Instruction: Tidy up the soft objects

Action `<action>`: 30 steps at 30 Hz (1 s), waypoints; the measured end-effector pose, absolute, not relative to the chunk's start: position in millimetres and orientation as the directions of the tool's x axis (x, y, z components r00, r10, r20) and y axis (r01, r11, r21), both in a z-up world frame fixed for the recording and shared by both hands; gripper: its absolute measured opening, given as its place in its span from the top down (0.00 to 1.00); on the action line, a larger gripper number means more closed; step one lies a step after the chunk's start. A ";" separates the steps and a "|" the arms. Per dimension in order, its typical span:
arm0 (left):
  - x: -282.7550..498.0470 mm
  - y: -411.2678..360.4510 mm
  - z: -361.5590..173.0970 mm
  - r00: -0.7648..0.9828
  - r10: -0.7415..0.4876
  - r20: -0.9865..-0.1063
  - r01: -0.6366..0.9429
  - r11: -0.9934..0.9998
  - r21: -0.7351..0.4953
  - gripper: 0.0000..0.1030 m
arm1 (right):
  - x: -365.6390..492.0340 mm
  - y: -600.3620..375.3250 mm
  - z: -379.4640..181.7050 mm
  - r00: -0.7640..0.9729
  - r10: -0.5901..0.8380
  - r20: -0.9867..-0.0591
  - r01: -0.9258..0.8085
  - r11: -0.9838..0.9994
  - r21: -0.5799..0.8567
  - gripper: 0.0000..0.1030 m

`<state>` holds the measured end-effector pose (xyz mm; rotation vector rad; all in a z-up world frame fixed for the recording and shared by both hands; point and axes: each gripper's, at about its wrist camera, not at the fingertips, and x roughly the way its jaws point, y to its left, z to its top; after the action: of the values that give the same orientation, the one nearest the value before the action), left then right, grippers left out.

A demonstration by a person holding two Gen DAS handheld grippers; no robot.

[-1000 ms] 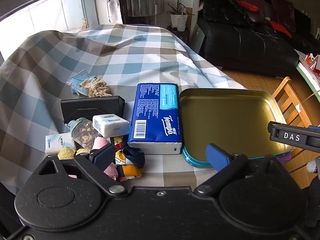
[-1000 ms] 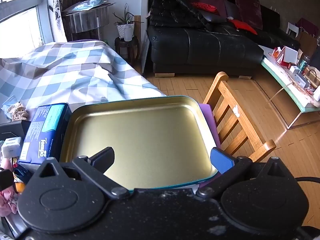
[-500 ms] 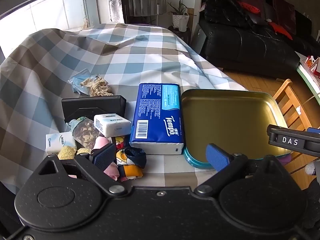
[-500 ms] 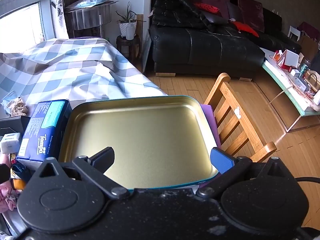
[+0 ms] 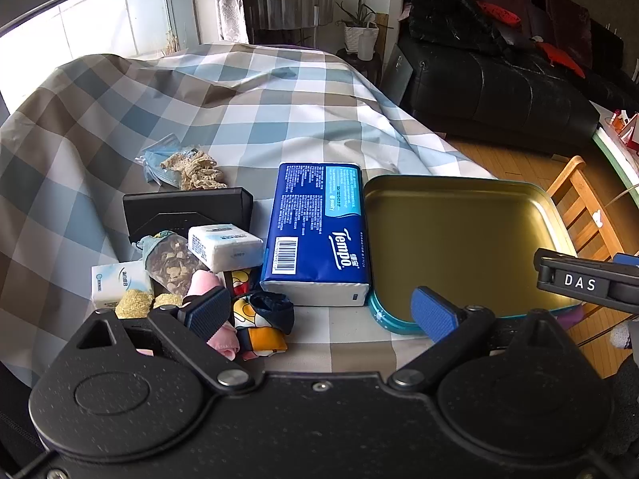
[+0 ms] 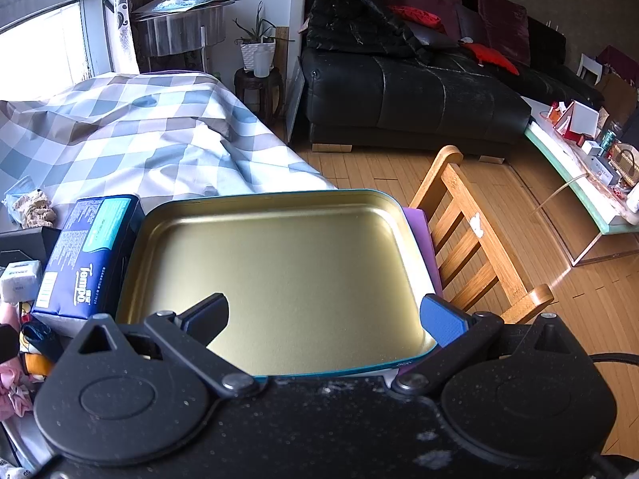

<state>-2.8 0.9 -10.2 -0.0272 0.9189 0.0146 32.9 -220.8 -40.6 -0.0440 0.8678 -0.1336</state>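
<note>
A gold tin tray (image 5: 471,239) (image 6: 279,271) with a teal rim lies bare on the checked tablecloth. Left of it is a blue Tempo tissue pack (image 5: 319,231) (image 6: 88,255). A pile sits further left: a white tissue packet (image 5: 225,247), a second white packet (image 5: 120,283), a mesh pouch of dried bits (image 5: 171,259), pink cloth (image 5: 223,339) and a colourful folded cloth (image 5: 259,323). My left gripper (image 5: 319,315) stands open near the table's front edge, above the pile and tray corner. My right gripper (image 6: 323,319) hangs open over the tray's near edge, holding nothing.
A black box (image 5: 187,207) and a lace bundle in a bag (image 5: 191,167) lie behind the pile. A wooden chair (image 6: 475,239) stands right of the table. A black sofa (image 6: 407,92) and a glass side table (image 6: 587,183) are beyond.
Both views have shifted slightly; the table items sit a little lower and further from the left gripper. Nothing was taken hold of or let go.
</note>
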 end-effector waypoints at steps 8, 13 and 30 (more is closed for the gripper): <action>-2.9 1.7 -10.4 0.605 -0.001 -0.796 -0.022 1.000 -0.018 0.08 | 33.1 -220.1 -40.8 0.638 -0.136 -0.758 0.098 0.991 -0.095 0.01; -2.5 1.9 -10.1 0.604 -0.001 -0.797 -0.023 1.000 -0.019 0.08 | 32.9 -220.0 -41.9 0.637 -0.136 -0.759 0.095 0.991 -0.099 0.01; -2.0 2.6 -9.9 0.603 -0.002 -0.798 -0.024 0.999 -0.021 0.08 | 34.6 -219.1 -43.6 0.631 -0.140 -0.763 0.082 0.990 -0.113 0.01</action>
<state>-2.0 2.6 -9.9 -0.0311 0.9239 0.0127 34.6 -219.1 -43.6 -0.0695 0.8786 -0.1271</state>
